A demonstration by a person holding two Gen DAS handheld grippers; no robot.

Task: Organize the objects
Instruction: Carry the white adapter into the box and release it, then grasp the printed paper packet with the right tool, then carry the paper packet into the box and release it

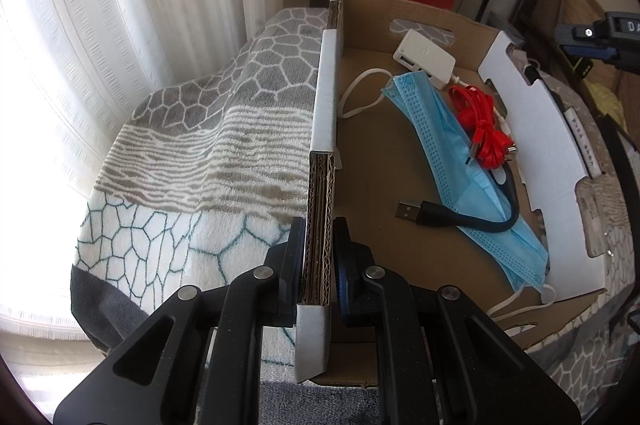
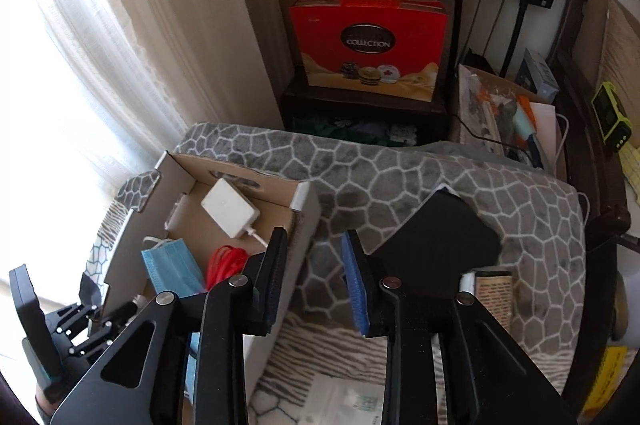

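so the left gripper [image 1: 318, 265] has its fingers clamped on the near wall of the cardboard box [image 1: 320, 129] – one finger outside, one inside, pinching the corrugated edge at about 6 o'clock in the left wrist view. the box sits on a grey and white patterned blanket [image 1: 208, 129] draped over what looks like a bed. inside the box: a white charger brick [image 1: 425, 57] up at 1 o'clock against the far wall, with its white cable [image 1: 362, 95] looping out toward 12, a blue face mask [image 1: 452, 161] lying diagonally across the floor from centre toward 4 o'clock, a bundled red usb cable [image 1: 482, 125] on top of the mask's upper half, and a black usb cable [image 1: 456, 217] curling over the mask lower down with its plug pointing toward 9. from the right wrist view the right gripper [image 2: 314, 279] has its fingers spread apart with nothing between them, hovering above the blanket just beside the box's right wall [image 2: 308, 225] (the left finger sits in front of that wall, can't tell if it touches). a flat black object [image 2: 440, 233] lies on the blanket at about 3 o'clock of that gripper's tips, partly behind the right finger. further back at 12 o'clock – a red gift bag [image 2: 368, 45] marked collection on a dark stand, and sheer white curtains [image 2: 100, 45] at 10 o'clock.
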